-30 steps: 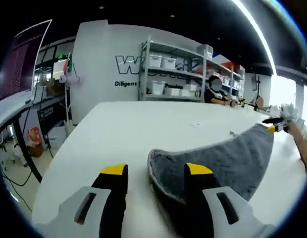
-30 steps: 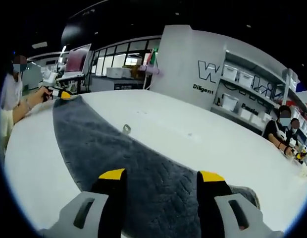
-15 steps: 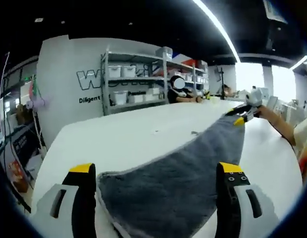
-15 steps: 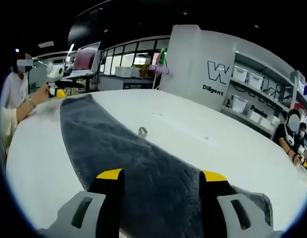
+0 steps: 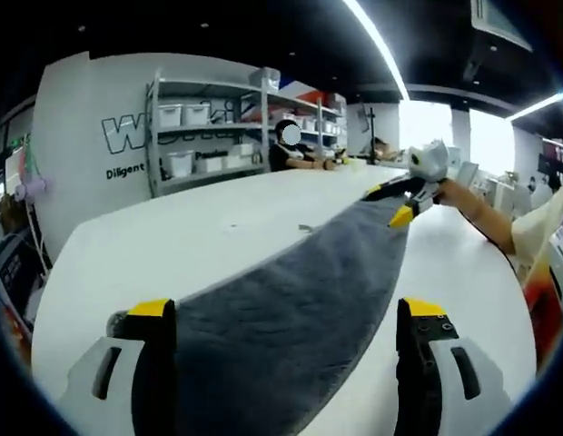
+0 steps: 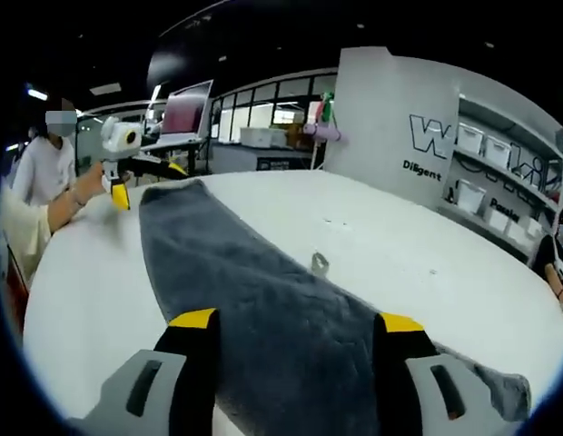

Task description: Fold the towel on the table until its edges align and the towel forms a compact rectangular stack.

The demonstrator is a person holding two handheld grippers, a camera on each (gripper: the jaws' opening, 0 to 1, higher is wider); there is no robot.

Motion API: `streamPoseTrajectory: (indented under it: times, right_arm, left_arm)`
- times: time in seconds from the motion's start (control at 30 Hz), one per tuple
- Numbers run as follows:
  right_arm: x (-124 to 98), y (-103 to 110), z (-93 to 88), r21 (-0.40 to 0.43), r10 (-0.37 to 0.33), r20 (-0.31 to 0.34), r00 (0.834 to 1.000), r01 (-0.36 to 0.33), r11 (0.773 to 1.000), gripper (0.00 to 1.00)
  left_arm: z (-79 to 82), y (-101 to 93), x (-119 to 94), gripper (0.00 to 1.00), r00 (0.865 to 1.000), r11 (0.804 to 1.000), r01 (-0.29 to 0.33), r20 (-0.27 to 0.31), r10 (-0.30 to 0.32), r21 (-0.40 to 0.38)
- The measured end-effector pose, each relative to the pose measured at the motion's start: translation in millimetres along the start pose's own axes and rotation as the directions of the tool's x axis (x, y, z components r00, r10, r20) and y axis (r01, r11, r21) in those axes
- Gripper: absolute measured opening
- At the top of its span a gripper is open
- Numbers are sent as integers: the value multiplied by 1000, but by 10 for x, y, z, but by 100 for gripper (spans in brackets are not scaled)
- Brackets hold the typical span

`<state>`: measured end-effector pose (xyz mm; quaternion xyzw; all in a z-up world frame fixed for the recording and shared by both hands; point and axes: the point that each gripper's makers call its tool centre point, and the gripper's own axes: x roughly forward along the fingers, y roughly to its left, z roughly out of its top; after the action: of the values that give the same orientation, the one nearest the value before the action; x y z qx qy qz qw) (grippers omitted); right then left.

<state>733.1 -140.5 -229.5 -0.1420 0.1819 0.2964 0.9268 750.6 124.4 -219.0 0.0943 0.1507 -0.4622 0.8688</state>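
Grey towel (image 5: 291, 300) lies stretched out long and flat on the white counter (image 5: 172, 245). Left tongs (image 5: 281, 313) spread wide over one end, gripping nothing; right tongs (image 6: 295, 322) spread wide over the opposite end, likewise empty.

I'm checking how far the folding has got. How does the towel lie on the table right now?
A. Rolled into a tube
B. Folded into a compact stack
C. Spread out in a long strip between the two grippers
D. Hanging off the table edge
C: the towel lies flat on the table, running from the open left gripper to the open right gripper at its far end.
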Motion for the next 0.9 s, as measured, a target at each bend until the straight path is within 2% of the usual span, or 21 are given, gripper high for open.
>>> streamPoseTrajectory:
  times: [0.03, 0.17, 0.3, 0.43, 0.53, 0.63, 0.9]
  right_arm:
    - [22, 42, 56, -20, 5, 5, 1000, -5, 1000, 57]
    - [125, 194, 262, -39, 59, 22, 998, -58, 998, 58]
    - [282, 278, 451, -59, 82, 28, 996, -80, 995, 52]
    - [454, 312, 572, -123, 86, 20, 996, -83, 989, 35]
    - [588, 343, 629, -124, 99, 14, 995, -96, 988, 32]
    - [737, 390, 661, -88, 121, 8, 993, -120, 989, 29]
    - [989, 324, 607, -30, 132, -50, 990, -134, 991, 20]
  left_arm:
    - [-7, -18, 10, 99, 1000, 1000, 5, -5, -5, 1]
    - [-33, -71, 37, 99, 1000, 1000, 18, -15, -18, 6]
    - [-56, -106, 47, 99, 999, 1000, 30, -28, -29, 7]
    - [-40, -105, 36, 99, 999, 1000, 30, -25, -29, 7]
    - [-35, -97, 29, 99, 999, 1000, 28, -23, -28, 3]
    - [-46, -83, 36, 99, 999, 1000, 27, -28, -27, -2]
    - [-71, -81, 49, 99, 999, 1000, 27, -40, -27, 0]
